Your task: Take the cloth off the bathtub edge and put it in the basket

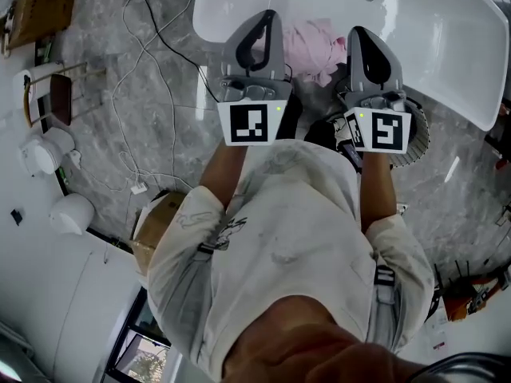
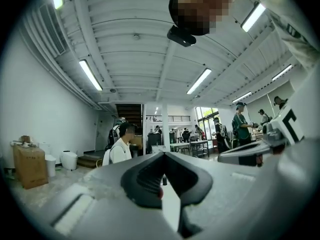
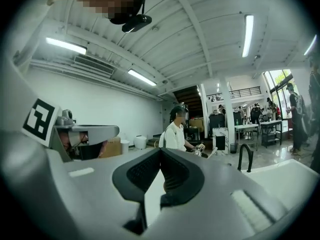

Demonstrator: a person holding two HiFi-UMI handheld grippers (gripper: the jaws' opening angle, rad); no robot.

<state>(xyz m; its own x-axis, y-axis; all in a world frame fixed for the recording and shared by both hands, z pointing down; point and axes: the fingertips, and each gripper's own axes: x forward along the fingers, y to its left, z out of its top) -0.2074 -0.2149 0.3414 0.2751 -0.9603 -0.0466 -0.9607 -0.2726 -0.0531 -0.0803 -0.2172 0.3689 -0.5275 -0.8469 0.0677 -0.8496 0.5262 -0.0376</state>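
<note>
Since left gripper (image 1: pixel 267 16) and right gripper (image 1: pixel 358 33) face the upper-centre cloth (image 1: pixel 307 45) with jaws pressed together, empty, one likely needs spreading wide before pinching a raised fold.

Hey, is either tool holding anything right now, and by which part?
Nothing is held. The left tool and the right tool both have jaws shut together with nothing between them; the pink cloth lies on the bathtub edge.
</note>
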